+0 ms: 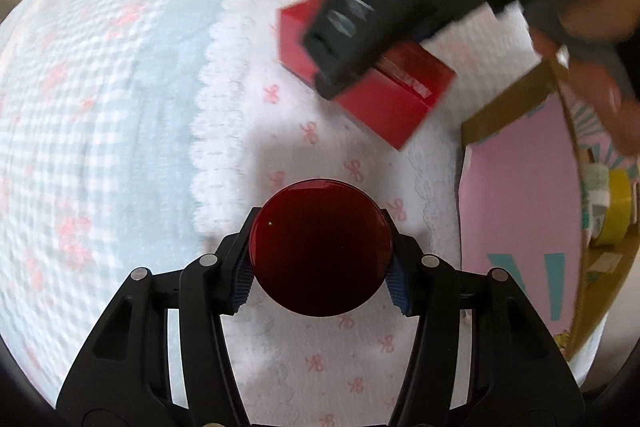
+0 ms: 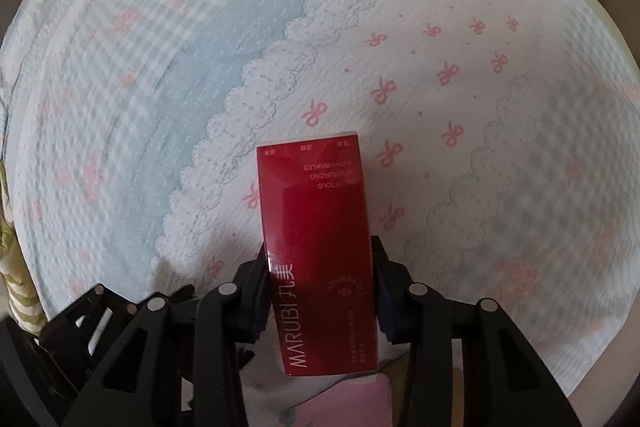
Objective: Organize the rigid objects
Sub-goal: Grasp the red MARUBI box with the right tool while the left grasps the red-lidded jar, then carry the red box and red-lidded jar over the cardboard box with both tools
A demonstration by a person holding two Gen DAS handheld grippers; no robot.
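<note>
My left gripper (image 1: 320, 271) is shut on a dark red round jar (image 1: 320, 247), seen from its top, held above the bedspread. My right gripper (image 2: 320, 291) is shut on a long red MARUBI box (image 2: 316, 227), which points away from the camera over the bedspread. In the left wrist view the same red box (image 1: 396, 99) shows at upper right, held in the blurred black right gripper (image 1: 360, 27).
A quilted bedspread (image 2: 140, 87) with blue check, lace trim and pink bows lies under everything. A cardboard box with a pink flap (image 1: 520, 195) stands at right, holding a yellow tape roll (image 1: 618, 211) and a small jar (image 1: 596, 187).
</note>
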